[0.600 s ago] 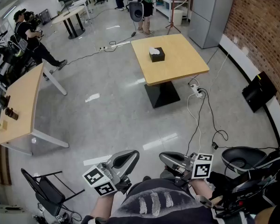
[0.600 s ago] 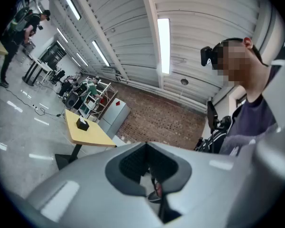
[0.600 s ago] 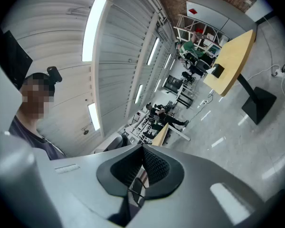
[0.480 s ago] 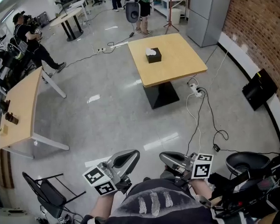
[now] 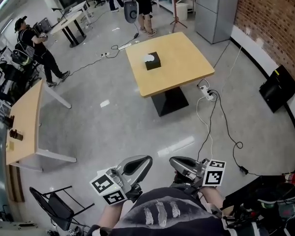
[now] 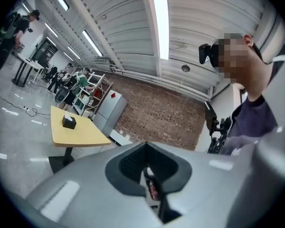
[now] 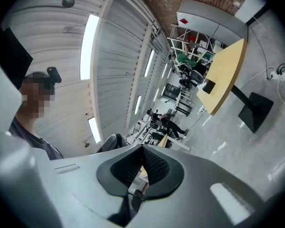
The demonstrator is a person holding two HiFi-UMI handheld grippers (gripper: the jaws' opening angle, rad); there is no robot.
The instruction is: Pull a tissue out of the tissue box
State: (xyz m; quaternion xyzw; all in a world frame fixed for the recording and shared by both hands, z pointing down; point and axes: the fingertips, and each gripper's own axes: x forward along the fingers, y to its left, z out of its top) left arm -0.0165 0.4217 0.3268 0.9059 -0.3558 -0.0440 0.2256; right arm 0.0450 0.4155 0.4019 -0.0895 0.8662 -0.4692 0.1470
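Observation:
A black tissue box [image 5: 152,61] with a white tissue sticking out of its top stands on a square wooden table [image 5: 177,68], far ahead across the floor. Both grippers are held close to my body at the bottom of the head view, well away from the box. The left gripper [image 5: 140,162] is shut with nothing in it, and the right gripper [image 5: 176,162] beside it is shut and empty too. In the left gripper view the jaws [image 6: 146,171] meet, and the box [image 6: 69,122] shows small at the left. The right gripper view shows its jaws [image 7: 141,164] together and the box [image 7: 209,86] far off.
Cables and a power strip [image 5: 210,95] lie on the grey floor beside the table's pedestal. A long wooden table [image 5: 24,117] stands at the left, a black chair [image 5: 54,206] at the bottom left. People [image 5: 37,45] stand at the back. A brick wall [image 5: 280,18] runs along the right.
The head view has shifted: the table and tissue box now sit a little more to the left in the picture. Both grippers stay shut at the same place by my body.

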